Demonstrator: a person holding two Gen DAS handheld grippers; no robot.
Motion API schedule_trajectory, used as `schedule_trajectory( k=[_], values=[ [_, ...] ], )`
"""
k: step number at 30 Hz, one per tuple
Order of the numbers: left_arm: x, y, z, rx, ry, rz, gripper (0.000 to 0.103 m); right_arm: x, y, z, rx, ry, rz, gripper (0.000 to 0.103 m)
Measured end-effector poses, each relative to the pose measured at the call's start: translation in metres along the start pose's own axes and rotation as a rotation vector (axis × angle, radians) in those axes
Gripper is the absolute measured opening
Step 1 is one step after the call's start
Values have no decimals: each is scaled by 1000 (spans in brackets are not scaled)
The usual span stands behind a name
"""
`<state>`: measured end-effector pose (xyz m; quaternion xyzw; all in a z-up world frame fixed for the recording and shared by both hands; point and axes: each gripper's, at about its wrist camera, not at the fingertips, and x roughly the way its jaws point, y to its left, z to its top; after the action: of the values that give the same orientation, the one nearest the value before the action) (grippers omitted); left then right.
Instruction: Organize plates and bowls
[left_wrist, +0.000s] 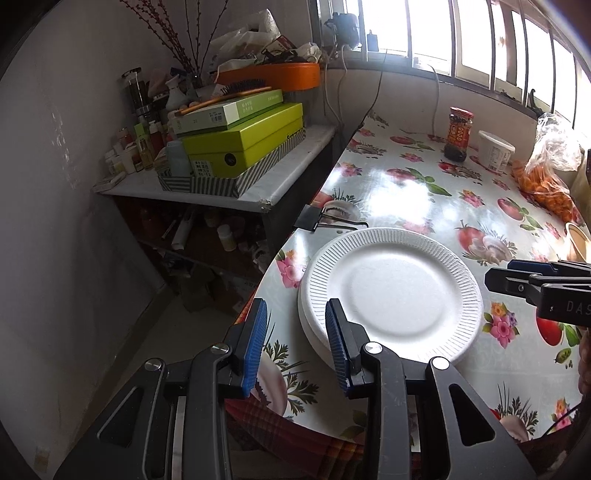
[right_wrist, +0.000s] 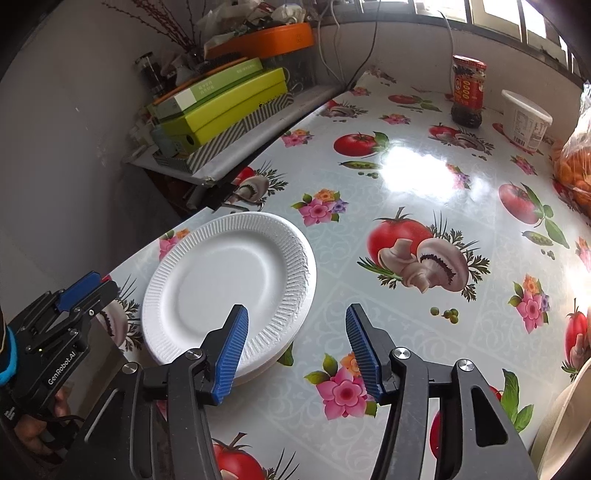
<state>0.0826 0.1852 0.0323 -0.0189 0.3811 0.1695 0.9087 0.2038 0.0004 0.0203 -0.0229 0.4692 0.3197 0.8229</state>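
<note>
A small stack of white ribbed paper plates (left_wrist: 391, 295) lies near the table's left edge; it also shows in the right wrist view (right_wrist: 225, 284). My left gripper (left_wrist: 295, 314) is open and empty, its right finger over the stack's near-left rim. My right gripper (right_wrist: 295, 321) is open and empty just right of the stack, its left finger over the near rim. The right gripper shows at the right of the left wrist view (left_wrist: 517, 277); the left gripper shows at the left of the right wrist view (right_wrist: 85, 291). A cream bowl's rim (left_wrist: 578, 240) peeks in at the right.
The table (right_wrist: 406, 177) has a glossy fruit-and-flower cloth. At its far side stand a sauce jar (right_wrist: 468, 90), a white tub (right_wrist: 526, 120) and a bag of oranges (right_wrist: 574, 162). A binder clip (left_wrist: 314, 218) grips the left edge. A cluttered shelf with green boxes (left_wrist: 243, 144) stands left.
</note>
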Motion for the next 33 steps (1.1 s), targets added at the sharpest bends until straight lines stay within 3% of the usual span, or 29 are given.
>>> schedule_trajectory(
  k=[4, 11, 14, 22, 33],
  values=[
    [-16, -11, -2, 26, -62, 18, 34, -11, 0, -5, -2, -35, -18, 56],
    [-32, -28, 0, 16, -108, -110, 34, -42, -10, -17, 8, -135, -55, 59],
    [-34, -44, 0, 65, -121, -103, 34, -56, -15, -25, 13, -183, -68, 60],
    [-25, -88, 6, 95, -64, -167, 34, -99, -45, -57, 84, -273, -147, 60],
    [-15, -169, 13, 198, 57, -438, 34, -174, -117, -105, 256, -379, -358, 60]
  ],
)
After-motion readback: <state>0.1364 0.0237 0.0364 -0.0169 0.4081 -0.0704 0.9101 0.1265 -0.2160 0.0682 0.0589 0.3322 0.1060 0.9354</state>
